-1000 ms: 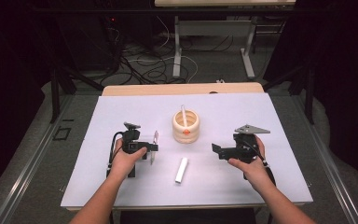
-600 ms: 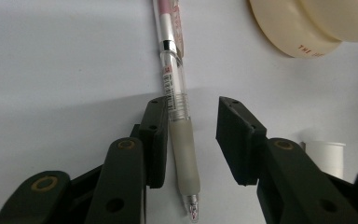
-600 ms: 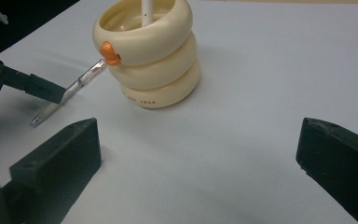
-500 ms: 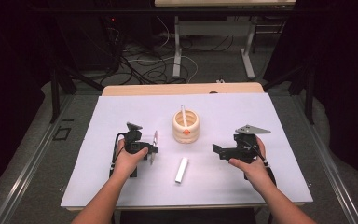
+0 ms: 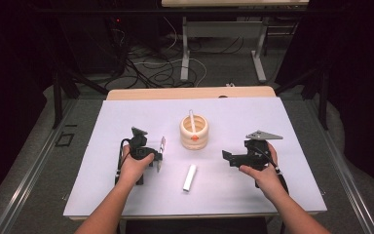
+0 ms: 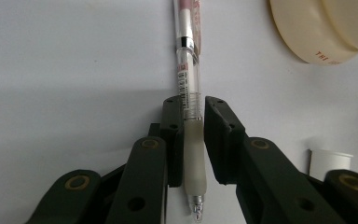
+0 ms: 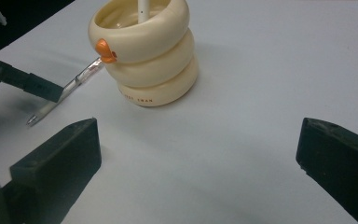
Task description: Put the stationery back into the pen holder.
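Jaws of the left gripper point(image 6: 193, 140) have just been closing and now pinch a clear plastic pen point(image 6: 189, 98) with a frosted rubber grip sleeve, the pads pressing on that sleeve from both sides. Pen tip points back toward the hand; the barrel runs forward past the jaw ends over the white table surface point(image 6: 65, 56). In the high view, the left gripper point(image 5: 152, 155) sits at the left of the table surface point(image 5: 126, 122), with the pen point(image 5: 160, 153) lying at its right side, just left of the container.

Jaws of the right gripper point(image 7: 196, 158) stand spread wide apart with nothing between the pads; the gripper point(image 5: 230, 157) rests at the right of the table, aimed toward the centre.

Between the two grippers, further back, stands a cream-coloured holder shaped as three stacked rings point(image 5: 194, 131) with a small orange knob on its front. One white stick-like item point(image 5: 192, 120) stands inside it, leaning against the rim; its type cannot be told.

A small white oblong piece point(image 5: 189, 177) lies flat on the table, nearer the person, apart from the holder and both grippers.
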